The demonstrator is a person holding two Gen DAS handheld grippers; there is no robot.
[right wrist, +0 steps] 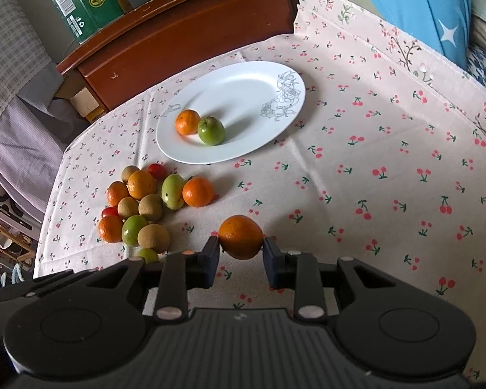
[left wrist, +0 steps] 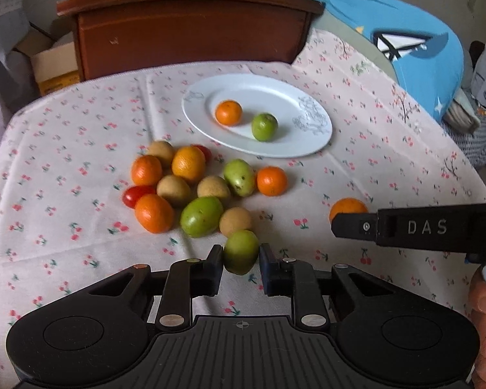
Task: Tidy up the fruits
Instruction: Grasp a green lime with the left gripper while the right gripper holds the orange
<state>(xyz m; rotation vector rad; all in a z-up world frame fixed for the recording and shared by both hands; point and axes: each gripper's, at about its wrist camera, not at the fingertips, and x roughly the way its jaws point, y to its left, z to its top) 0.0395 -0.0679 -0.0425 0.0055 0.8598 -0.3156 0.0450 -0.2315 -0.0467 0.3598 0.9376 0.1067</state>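
Six oranges, four green fruits, four brown, two tomatoes, one plate.

A green fruit sat clamped between the left gripper's fingers; an orange sat likewise in the right gripper; the white oval plate held one small orange and one green fruit; the mixed fruit pile lay on the cloth just before it.
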